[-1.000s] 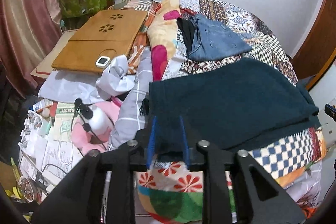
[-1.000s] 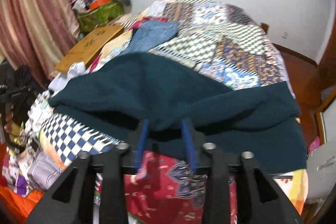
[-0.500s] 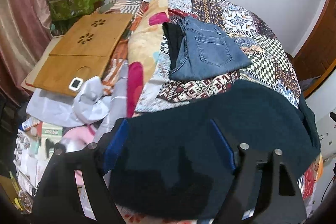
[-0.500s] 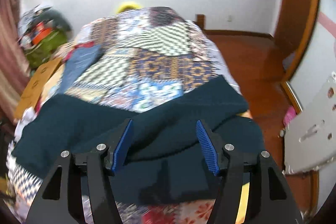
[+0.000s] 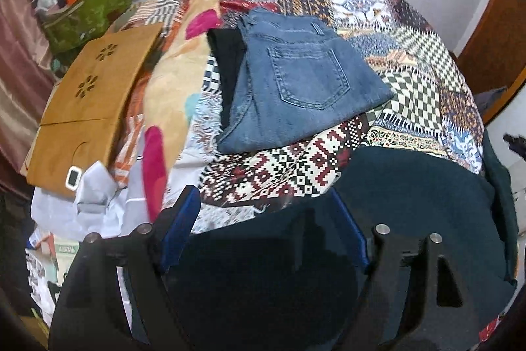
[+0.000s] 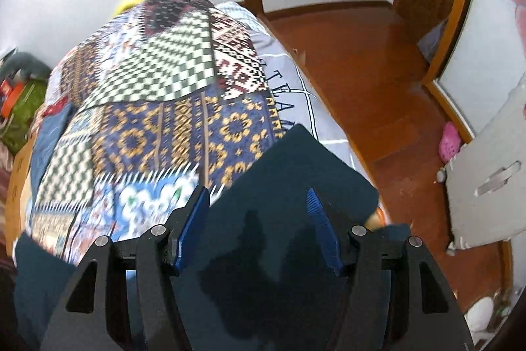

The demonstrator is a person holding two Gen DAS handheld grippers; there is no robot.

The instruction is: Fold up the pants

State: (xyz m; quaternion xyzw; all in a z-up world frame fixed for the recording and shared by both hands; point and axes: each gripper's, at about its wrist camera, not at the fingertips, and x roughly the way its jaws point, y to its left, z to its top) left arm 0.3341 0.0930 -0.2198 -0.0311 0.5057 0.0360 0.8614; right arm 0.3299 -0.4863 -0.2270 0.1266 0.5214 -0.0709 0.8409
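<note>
Dark teal pants (image 5: 411,206) lie folded on the patchwork bedspread at the near end of the bed. My left gripper (image 5: 263,219) is open above their left part, with nothing between its blue fingers (image 5: 184,219). My right gripper (image 6: 259,226) is open above the right end of the same pants (image 6: 305,166), empty, blue fingers (image 6: 194,226) spread wide. The pants' near edge is hidden under both grippers.
Folded blue jeans (image 5: 296,81) lie on the bedspread (image 5: 411,55) farther back, beside a black garment. A wooden lap tray (image 5: 92,94) and clutter lie at the bed's left. Wooden floor (image 6: 361,71) and a grey cabinet door (image 6: 486,183) lie to the right.
Both grippers opened and let go of the pants, which now lie on the bed. Both have moved forward over the fabric; the right one has turned toward the bed's right side.
</note>
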